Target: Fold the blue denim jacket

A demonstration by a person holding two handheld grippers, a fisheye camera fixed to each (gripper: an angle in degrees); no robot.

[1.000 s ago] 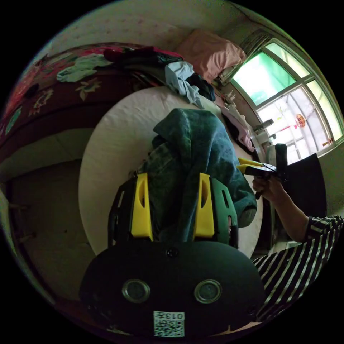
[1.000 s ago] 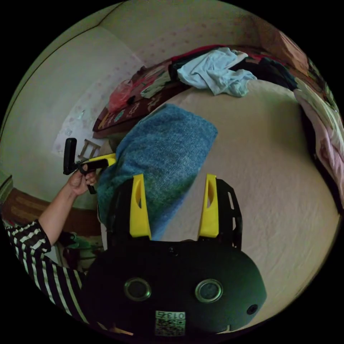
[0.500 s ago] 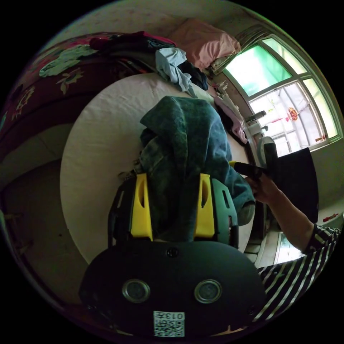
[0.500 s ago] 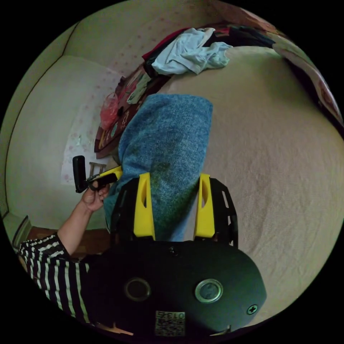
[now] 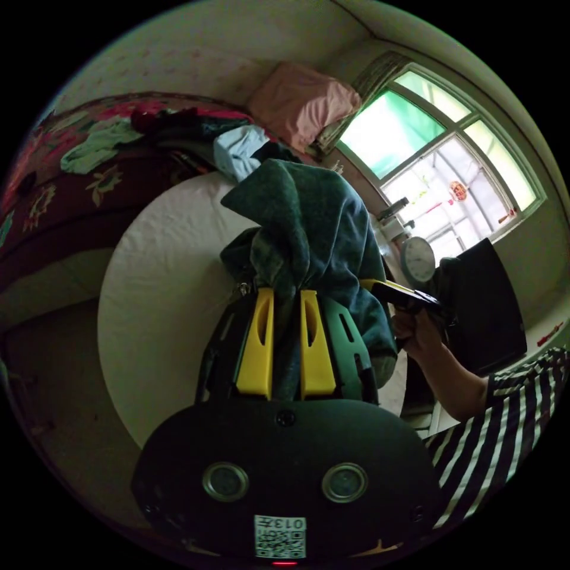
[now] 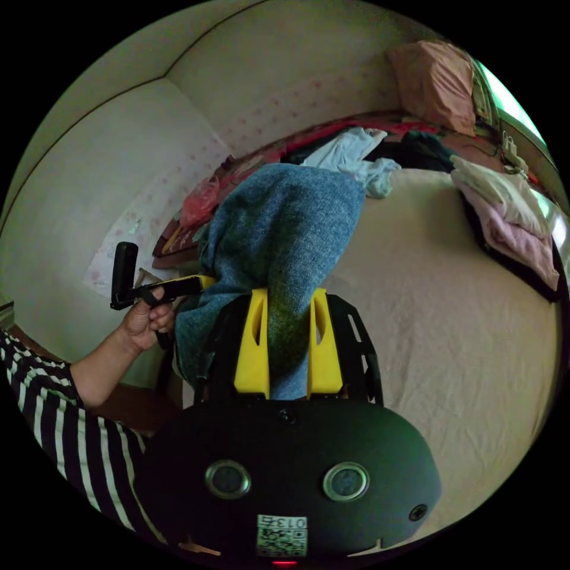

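Both were clamped on the denim jacket (image 5: 309,225): the left gripper (image 5: 285,309) and right gripper (image 6: 288,314) each pinched a bunched edge. Best, I judged, to draw the corners apart evenly. The jacket hung over the bed (image 6: 451,309), blue, thick and rumpled.

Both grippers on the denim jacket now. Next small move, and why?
Probably lift both and draw them apart. The left gripper and right gripper each have both jaws pinched on the denim jacket, which hangs bunched between them above the bed. Spreading it should flatten it enough to lay down and fold.
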